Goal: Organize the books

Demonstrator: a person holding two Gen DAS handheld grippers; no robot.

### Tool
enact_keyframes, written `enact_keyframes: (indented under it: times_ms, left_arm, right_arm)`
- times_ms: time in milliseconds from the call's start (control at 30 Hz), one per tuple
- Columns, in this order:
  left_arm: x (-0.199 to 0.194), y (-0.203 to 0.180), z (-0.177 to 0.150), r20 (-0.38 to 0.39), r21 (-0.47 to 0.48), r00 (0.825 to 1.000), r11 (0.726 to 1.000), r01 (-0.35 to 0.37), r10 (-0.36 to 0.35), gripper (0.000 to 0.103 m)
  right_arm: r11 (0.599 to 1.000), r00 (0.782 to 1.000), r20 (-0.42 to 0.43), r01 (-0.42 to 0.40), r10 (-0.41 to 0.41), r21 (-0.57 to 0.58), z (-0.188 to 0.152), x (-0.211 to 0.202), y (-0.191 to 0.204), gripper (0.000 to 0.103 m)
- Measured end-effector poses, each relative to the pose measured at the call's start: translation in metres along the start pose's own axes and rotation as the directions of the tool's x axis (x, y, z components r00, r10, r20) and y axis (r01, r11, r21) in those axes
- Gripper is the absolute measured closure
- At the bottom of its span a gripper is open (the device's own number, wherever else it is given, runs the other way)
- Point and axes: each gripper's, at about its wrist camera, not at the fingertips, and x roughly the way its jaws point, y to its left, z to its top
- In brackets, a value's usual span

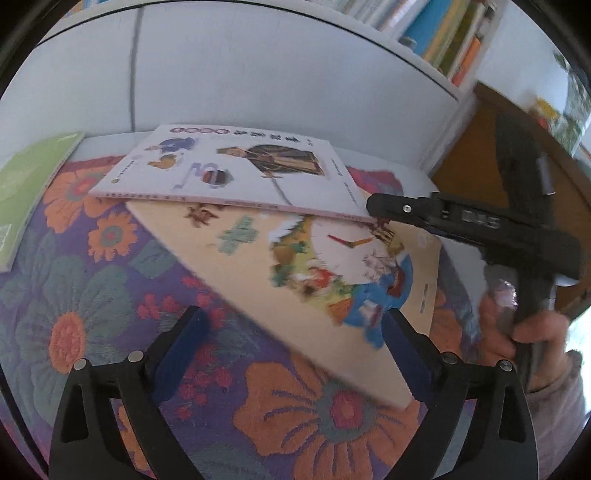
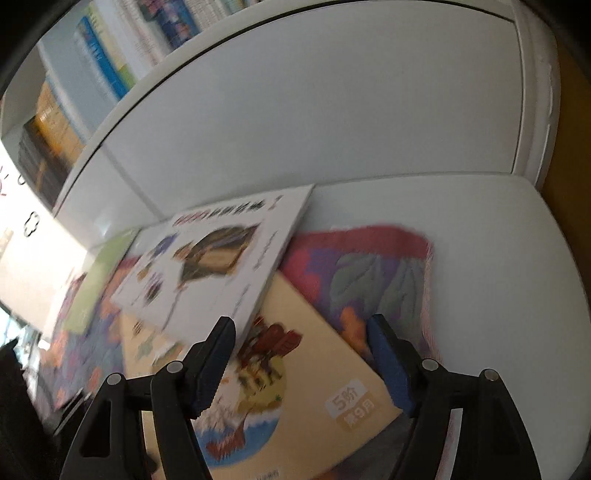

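A tan picture book (image 1: 295, 280) lies on a floral mat (image 1: 92, 295), and a white picture book (image 1: 229, 166) rests across its far end. A green book (image 1: 26, 188) lies at the mat's left edge. My left gripper (image 1: 295, 328) is open, and the tan book's near corner reaches in between its fingers. One finger (image 1: 406, 212) of the right gripper sits by the white book's right corner. In the right wrist view, my right gripper (image 2: 303, 354) is open just above the tan book (image 2: 314, 332), its left finger beside the white book's (image 2: 207, 266) near corner.
A white cabinet front (image 1: 258, 74) rises behind the mat, with a shelf of upright books (image 1: 443, 33) above it. Brown wooden furniture (image 1: 480, 147) stands at the right. A hand (image 1: 535, 332) holds the right gripper. Bare white surface (image 2: 498, 295) lies right of the mat (image 2: 369, 266).
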Motion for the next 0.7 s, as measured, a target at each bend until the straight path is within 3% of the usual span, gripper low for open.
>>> enact_keyframes:
  times_ms: [67, 100, 167, 300, 700]
  left_arm:
    - [0.004, -0.010, 0.002, -0.049, 0.064, 0.999, 0.998, -0.011, 0.014, 0.006]
    - [0.004, -0.014, 0.000, -0.077, 0.093, 0.995, 0.995, -0.049, 0.056, 0.006]
    - [-0.002, -0.013, -0.006, -0.101, 0.121, 0.994, 0.992, -0.035, 0.047, 0.006]
    - [-0.032, 0.005, -0.025, -0.161, 0.061, 0.986, 0.997, 0.054, -0.044, 0.006]
    - [-0.150, 0.051, -0.142, -0.234, 0.023, 0.971, 0.998, 0.059, -0.052, 0.006]
  right_arm:
    - [0.999, 0.999, -0.032, -0.034, 0.034, -0.014, -0.010, -0.011, 0.011, 0.030]
    - [0.999, 0.998, -0.049, -0.037, 0.037, -0.018, -0.014, -0.013, 0.016, 0.029]
    - [1.000, 0.992, -0.125, -0.013, 0.010, -0.020, -0.026, -0.014, 0.028, 0.028]
    - [0.997, 0.983, -0.182, -0.010, -0.004, -0.078, -0.058, -0.026, 0.057, 0.028]
    - [0.980, 0.927, -0.350, -0.176, 0.134, -0.091, -0.193, -0.082, 0.159, 0.026]
